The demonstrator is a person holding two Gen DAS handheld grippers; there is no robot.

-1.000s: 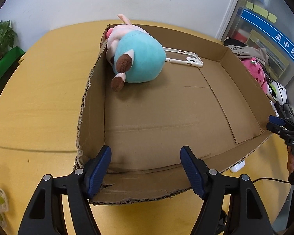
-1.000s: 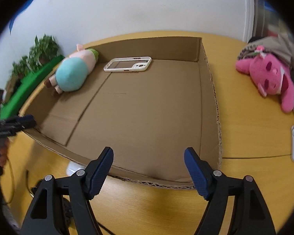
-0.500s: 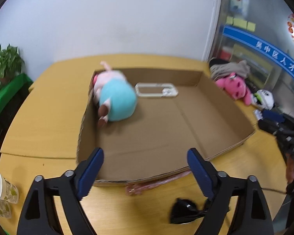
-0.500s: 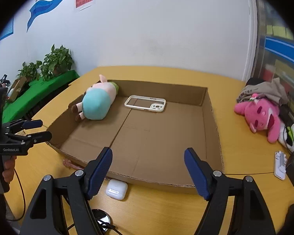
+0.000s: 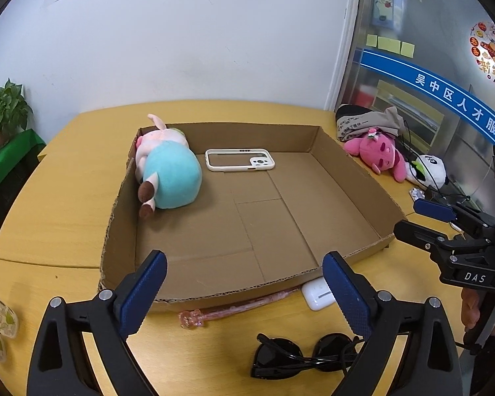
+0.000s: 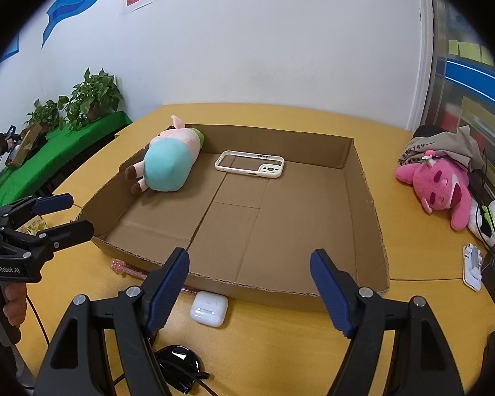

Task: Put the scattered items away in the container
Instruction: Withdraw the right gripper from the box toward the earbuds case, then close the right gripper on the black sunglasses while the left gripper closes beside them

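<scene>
Left gripper (image 5: 244,288) just opened wide, empty; right gripper (image 6: 249,283) released. Ahead in box (image 5: 346,171): plush (image 5: 171,178), case (image 5: 239,164). Below, on bench: earbuds (image 6: 209,308), wand (image 5: 234,308), probably sunglasses (image 5: 300,356).

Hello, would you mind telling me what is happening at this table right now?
A person is tidying loose items into a cardboard box. A plush pig and a phone case already lie inside. The left gripper, jaws just opened, and the right gripper are both empty. The earbud case, sunglasses and pink pen are outside.
</scene>
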